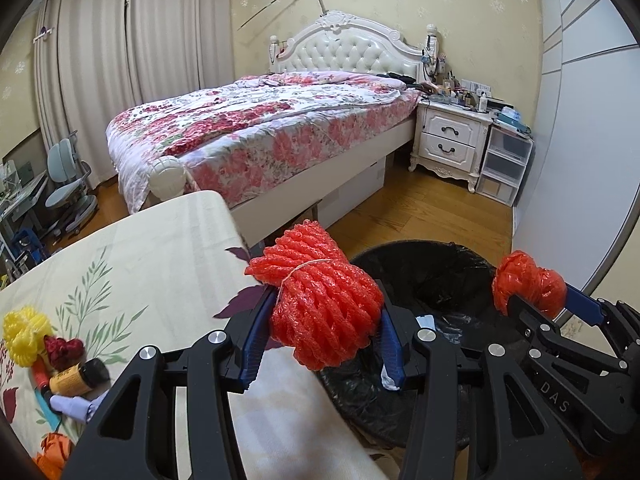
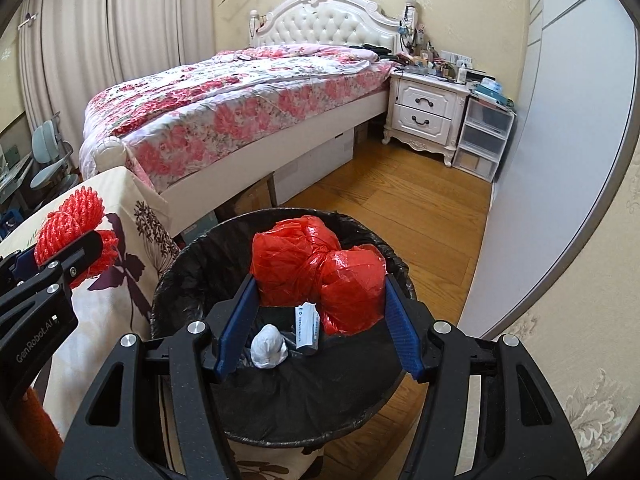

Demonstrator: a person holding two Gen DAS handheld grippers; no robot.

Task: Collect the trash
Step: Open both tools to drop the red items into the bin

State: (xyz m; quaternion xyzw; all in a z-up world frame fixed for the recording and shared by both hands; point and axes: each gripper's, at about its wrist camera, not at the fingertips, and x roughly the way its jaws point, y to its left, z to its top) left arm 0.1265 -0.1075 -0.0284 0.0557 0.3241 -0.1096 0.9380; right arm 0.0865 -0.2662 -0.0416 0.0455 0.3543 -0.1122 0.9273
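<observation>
**A:** Trash count from the left wrist cam, go. What've we got?

**B:** 1 red foam net bundle (image 1: 324, 300) tied with string, pinched between the 2 blue pads of the left gripper (image 1: 320, 344), so the jaws are clamped on it. It hangs over the gap between the table edge and the bin. 1 black-lined trash bin (image 1: 432, 280) sits on the floor just right of the table (image 1: 160, 248). Over on the right, the right gripper (image 1: 540, 304) has 1 red plastic bag (image 1: 528, 284) squeezed in it, above the bin's far rim.

**A:** Anything left on the table?

**B:** Yeah, a little pile at the left: 1 yellow foam net (image 1: 24, 336), 1 dark red wad (image 1: 64, 348), 1 yellow-labelled bottle (image 1: 76, 378) lying on its side, 1 pale lilac piece (image 1: 72, 406). Something orange at the bottom edge too, can't tell what.

**A:** And the right wrist cam?

**B:** Same bag, better look: 1 red plastic bag (image 2: 320, 272), knotted into 2 lumps, gripped between the right gripper (image 2: 320, 320) pads directly over the open trash bin (image 2: 192, 264). Inside the bin: 1 crumpled white wad (image 2: 270, 346) and 1 small white printed carton (image 2: 306, 328). At the left edge you see the left gripper (image 2: 68, 256) with the red foam net bundle (image 2: 76, 216) over the table (image 2: 116, 300) corner.
</observation>
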